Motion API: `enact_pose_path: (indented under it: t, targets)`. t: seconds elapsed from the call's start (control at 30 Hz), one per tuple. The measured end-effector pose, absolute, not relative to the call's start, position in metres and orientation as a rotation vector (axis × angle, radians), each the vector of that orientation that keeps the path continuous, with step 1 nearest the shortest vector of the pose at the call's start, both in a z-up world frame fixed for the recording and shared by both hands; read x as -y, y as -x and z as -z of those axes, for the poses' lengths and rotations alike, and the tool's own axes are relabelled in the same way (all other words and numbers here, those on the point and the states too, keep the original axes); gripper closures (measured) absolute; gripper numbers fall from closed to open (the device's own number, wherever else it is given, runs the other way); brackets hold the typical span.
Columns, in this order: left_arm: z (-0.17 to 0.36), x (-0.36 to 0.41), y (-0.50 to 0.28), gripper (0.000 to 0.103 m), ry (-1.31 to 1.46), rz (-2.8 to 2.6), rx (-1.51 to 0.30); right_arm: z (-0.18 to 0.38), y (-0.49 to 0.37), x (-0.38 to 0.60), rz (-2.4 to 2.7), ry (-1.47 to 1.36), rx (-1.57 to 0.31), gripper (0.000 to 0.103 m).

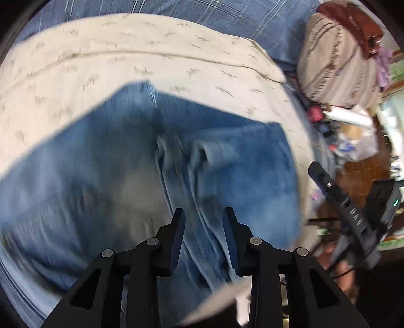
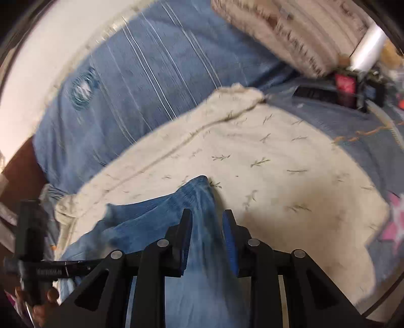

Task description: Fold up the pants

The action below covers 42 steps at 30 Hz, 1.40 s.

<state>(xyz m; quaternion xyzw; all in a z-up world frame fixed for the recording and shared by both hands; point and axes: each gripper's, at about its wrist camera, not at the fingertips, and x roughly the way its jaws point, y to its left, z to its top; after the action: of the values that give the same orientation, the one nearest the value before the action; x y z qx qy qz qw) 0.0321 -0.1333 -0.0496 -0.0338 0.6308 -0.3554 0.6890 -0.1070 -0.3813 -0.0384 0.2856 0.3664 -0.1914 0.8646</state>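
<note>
A bed (image 1: 227, 17) with a blue striped cover carries a cream blanket (image 1: 156, 55), and blue denim pants (image 1: 106, 161) lie rumpled on it, blurred. The left gripper (image 1: 204, 219) hangs above them, fingers apart. The right gripper (image 2: 207, 219) is clamped on a bunched fold, its lower part hidden

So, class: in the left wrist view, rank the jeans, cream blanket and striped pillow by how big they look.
1. Jeans, though nearest the camera, so inflated.
2. Cream blanket, partly hidden beneath the jeans.
3. Striped pillow, clearly smallest.
</note>
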Motion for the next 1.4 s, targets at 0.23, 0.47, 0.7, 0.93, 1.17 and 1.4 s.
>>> enact_pose_path:
  t: [0.23,0.47,0.7,0.93,1.17,1.4]
  targets:
    - [0.081,0.148,0.02,0.071,-0.088,0.837,-1.396,0.073,0.142,0.338,0.386,-0.514,-0.884,0.082]
    - [0.058,0.126,0.013,0.071,-0.009,0.859,-1.395,0.054,0.152,0.334,0.402,-0.609,-0.789,0.076]
    - [0.033,0.121,-0.044,0.068,0.173,0.788,-1.382,0.039,0.12,0.331,0.304,-0.64,-0.72,0.06]
    - [0.036,0.144,-0.071,0.05,0.25,0.769,-1.378,0.057,0.066,0.377,0.401,-0.635,-0.788,0.059]
    - [0.091,0.172,-0.068,0.094,0.104,0.701,-1.467,0.055,0.041,0.382,0.423,-0.462,-0.8,0.103]
    - [0.075,0.142,-0.071,0.093,0.264,0.765,-1.506,0.063,0.058,0.395,0.427,-0.53,-0.817,0.098]
